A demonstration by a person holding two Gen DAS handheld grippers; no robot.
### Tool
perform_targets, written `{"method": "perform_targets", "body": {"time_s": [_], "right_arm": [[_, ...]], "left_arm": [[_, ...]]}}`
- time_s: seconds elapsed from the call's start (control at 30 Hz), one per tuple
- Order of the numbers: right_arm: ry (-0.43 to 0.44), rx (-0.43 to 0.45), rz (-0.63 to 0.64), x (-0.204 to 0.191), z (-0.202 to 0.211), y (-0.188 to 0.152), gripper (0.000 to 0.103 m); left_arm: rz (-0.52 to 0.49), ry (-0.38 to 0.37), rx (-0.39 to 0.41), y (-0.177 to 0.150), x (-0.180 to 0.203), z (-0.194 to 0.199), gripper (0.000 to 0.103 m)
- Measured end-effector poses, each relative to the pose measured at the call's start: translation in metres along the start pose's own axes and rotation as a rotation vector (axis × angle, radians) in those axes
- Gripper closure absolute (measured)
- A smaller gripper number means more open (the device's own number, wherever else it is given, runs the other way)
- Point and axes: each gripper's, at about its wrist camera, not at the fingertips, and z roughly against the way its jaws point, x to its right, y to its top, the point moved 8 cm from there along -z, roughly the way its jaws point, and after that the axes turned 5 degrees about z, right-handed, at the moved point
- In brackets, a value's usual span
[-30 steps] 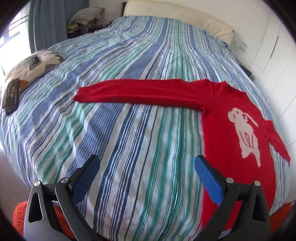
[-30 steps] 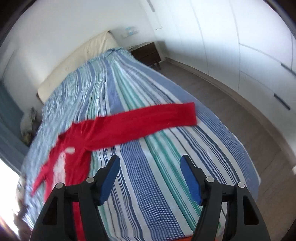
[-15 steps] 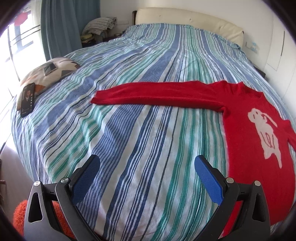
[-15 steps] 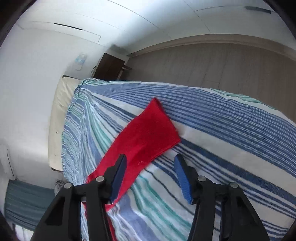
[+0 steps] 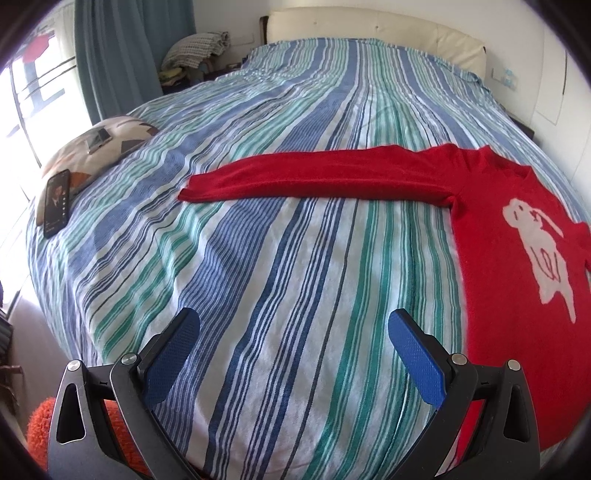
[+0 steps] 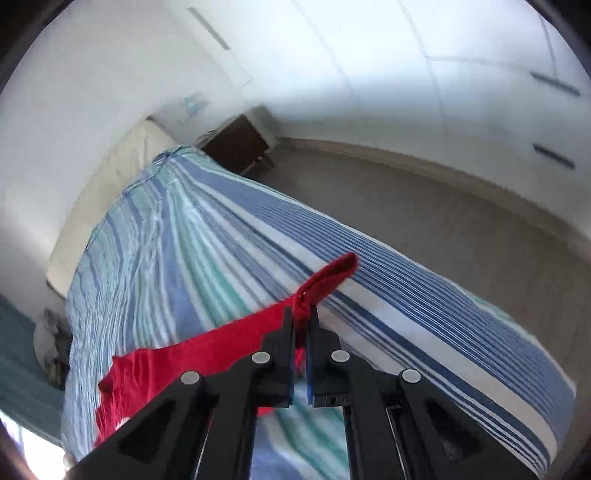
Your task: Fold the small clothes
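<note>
A small red sweater (image 5: pixel 491 229) with a white animal on its front lies flat on the striped bedspread (image 5: pixel 280 258). One long sleeve (image 5: pixel 314 177) stretches left across the bed. My left gripper (image 5: pixel 293 328) hovers open over bare bedspread, short of that sleeve, nothing between its blue pads. In the right wrist view my right gripper (image 6: pixel 303 315) is shut on the other sleeve's cuff (image 6: pixel 328 278), which sticks up past the fingertips. The rest of that sleeve (image 6: pixel 207 350) trails down to the left.
A patterned cushion (image 5: pixel 99 147) and a dark phone (image 5: pixel 57 203) lie near the bed's left edge. The headboard (image 5: pixel 376 29) and a curtain (image 5: pixel 133 55) are beyond. In the right wrist view, floor (image 6: pixel 443 210), a dark nightstand (image 6: pixel 240 147) and white wardrobes flank the bed.
My right gripper moved onto the right sleeve's end and closed on the cuff, lifting it off the bedspread. The left gripper's view swung slightly left; its jaws stayed open.
</note>
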Motion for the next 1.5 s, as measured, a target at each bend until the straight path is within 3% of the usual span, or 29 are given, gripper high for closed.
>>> {"method": "perform_targets", "body": {"time_s": [0.1,0.2,0.3,0.43,0.47,0.53,0.57,0.7,0.83,0.93,1.0,1.07,1.1,1.17,1.23,1.37,1.5], "right_arm": [[0.143,0.047,0.204,-0.103,0.028,0.016,0.099],[0.32,0.035,0.34,-0.205,0.04,0.006,0.099],[0.491,-0.029,0.468,-0.314,0.037,-0.03,0.099],[0.59,-0.125,0.606,-0.401,0.013,-0.098,0.099],[0.633,-0.2,0.631,-0.421,-0.001,-0.123,0.097],[0.689,-0.361,0.633,-0.434,-0.022,-0.165,0.073],[0.705,-0.429,0.621,-0.438,-0.034,-0.182,0.055],[0.731,-0.445,0.543,-0.421,-0.049,-0.182,0.053],[0.638,-0.467,0.476,-0.366,-0.066,-0.156,0.053],[0.551,-0.555,0.36,-0.314,-0.089,-0.154,0.051],[0.418,-0.636,0.277,-0.267,-0.118,-0.17,0.051],[0.286,-0.618,0.258,-0.224,-0.135,-0.179,0.056],[0.297,-0.575,0.251,-0.218,-0.132,-0.176,0.061],[0.336,-0.463,0.255,-0.216,-0.112,-0.163,0.059],[0.405,-0.428,0.312,-0.225,-0.08,-0.161,0.055],[0.475,-0.481,0.541,-0.238,-0.019,-0.203,0.048],[0.416,-0.589,0.639,-0.201,0.0,-0.269,0.048]], "left_arm": [[0.011,-0.015,-0.012,0.0,0.001,-0.003,0.001],[0.023,-0.023,-0.014,0.001,0.0,-0.004,0.001],[0.042,-0.035,-0.009,0.002,-0.004,-0.001,0.001],[0.072,-0.034,-0.016,0.002,-0.013,-0.002,0.001],[0.081,-0.035,-0.017,0.002,-0.014,-0.002,0.001],[0.103,-0.047,-0.022,0.003,-0.017,-0.003,0.001],[0.11,-0.054,-0.026,0.003,-0.017,-0.004,0.001],[0.108,-0.069,-0.029,0.004,-0.014,-0.005,0.001],[0.084,-0.082,-0.033,0.004,-0.005,-0.007,0.001],[0.053,-0.075,-0.039,0.002,0.003,-0.01,0.001],[0.022,-0.059,-0.033,0.0,0.008,-0.009,0.001],[-0.01,-0.039,-0.024,-0.002,0.011,-0.008,0.001],[-0.022,-0.029,-0.022,-0.004,0.012,-0.008,0.001],[-0.036,-0.016,-0.024,-0.006,0.012,-0.008,0.001],[-0.038,-0.017,-0.028,-0.007,0.012,-0.009,0.001],[-0.03,-0.022,-0.035,-0.005,0.012,-0.014,0.001],[-0.03,-0.023,-0.042,-0.008,0.012,-0.014,0.001]]}}
